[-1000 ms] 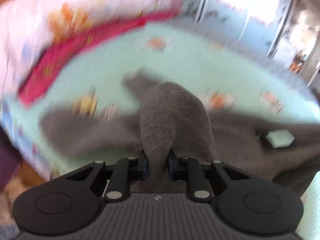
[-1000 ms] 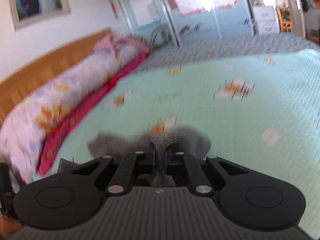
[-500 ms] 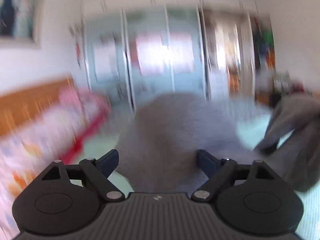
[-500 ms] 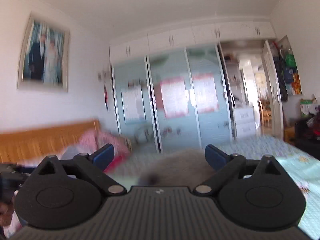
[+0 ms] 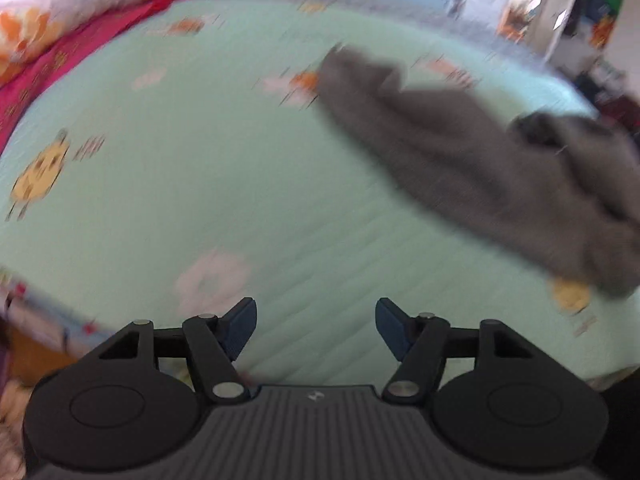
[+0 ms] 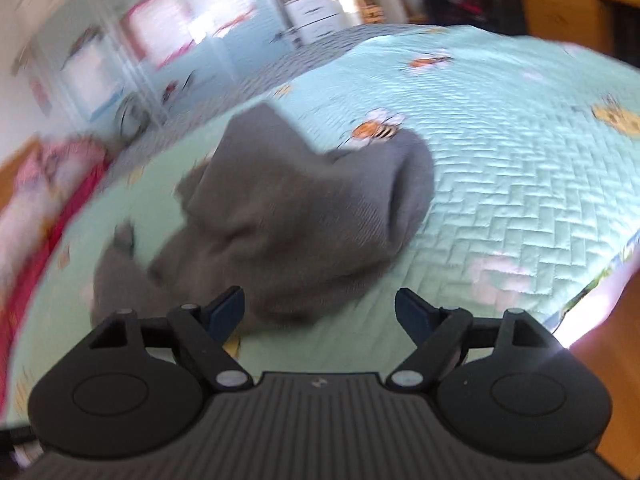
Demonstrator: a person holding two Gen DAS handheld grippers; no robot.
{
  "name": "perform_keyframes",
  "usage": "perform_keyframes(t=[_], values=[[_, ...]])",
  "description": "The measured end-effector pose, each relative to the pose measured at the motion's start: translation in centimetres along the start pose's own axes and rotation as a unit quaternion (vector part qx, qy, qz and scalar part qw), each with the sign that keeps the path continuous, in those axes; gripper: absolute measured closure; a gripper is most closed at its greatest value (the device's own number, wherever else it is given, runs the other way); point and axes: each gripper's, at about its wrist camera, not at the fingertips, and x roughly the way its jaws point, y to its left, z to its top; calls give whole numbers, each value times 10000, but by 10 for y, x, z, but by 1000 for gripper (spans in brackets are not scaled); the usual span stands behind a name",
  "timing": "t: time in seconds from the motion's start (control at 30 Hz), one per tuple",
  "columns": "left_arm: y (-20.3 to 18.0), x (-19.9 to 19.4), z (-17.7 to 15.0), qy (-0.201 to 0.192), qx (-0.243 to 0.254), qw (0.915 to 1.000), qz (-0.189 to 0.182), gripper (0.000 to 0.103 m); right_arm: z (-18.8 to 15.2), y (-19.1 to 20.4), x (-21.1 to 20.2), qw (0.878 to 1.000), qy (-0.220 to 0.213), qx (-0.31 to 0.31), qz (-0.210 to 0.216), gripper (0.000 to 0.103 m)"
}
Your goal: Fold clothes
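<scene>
Bright daylight fills both views, glaring white at the far windows (image 6: pixel 208 28). Motion blur smears everything beyond the sharp foreground. Fisheye distortion bows the bed (image 5: pixel 200 184) edges.

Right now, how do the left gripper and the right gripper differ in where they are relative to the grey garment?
The grey garment lies crumpled just ahead of the right gripper, partly between its fingers' line. The left gripper faces bare mint quilt; there the garment sits off to its right, stretched out long. The right gripper is near the bed's edge, with wooden floor beside it. Both grippers are open and hold nothing.
</scene>
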Motion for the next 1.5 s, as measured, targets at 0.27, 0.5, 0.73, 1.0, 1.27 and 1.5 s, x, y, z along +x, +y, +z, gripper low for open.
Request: perform_keyframes(t=[0.27, 0.5, 0.73, 1.0, 1.27, 1.5], values=[[-49, 6, 16, -38, 83, 9996, -267, 29, 34, -36, 10, 9973, -403, 614, 28, 19], [-92, 37, 15, 12, 371, 9986, -384, 29, 67, -105, 47, 9855, -286, 1675, -41, 19], [-130, 55, 32, -17, 339, 9981, -510, 29, 57, -102, 99, 9816, 479, 1827, 274, 59], [-146, 26, 6, -92, 168, 9947, -1009, 30, 100, -36, 24, 9948, -558, 774, 360, 89], [-100, -41, 12, -873, -355, 9926, -760, 30, 158, 64, -61, 9783, -1776, -116, 1060, 89], [-63, -78, 23, -1329, -861, 9863, -453, 30, 128, 215, -17, 9642, -645, -1201, 2276, 64]])
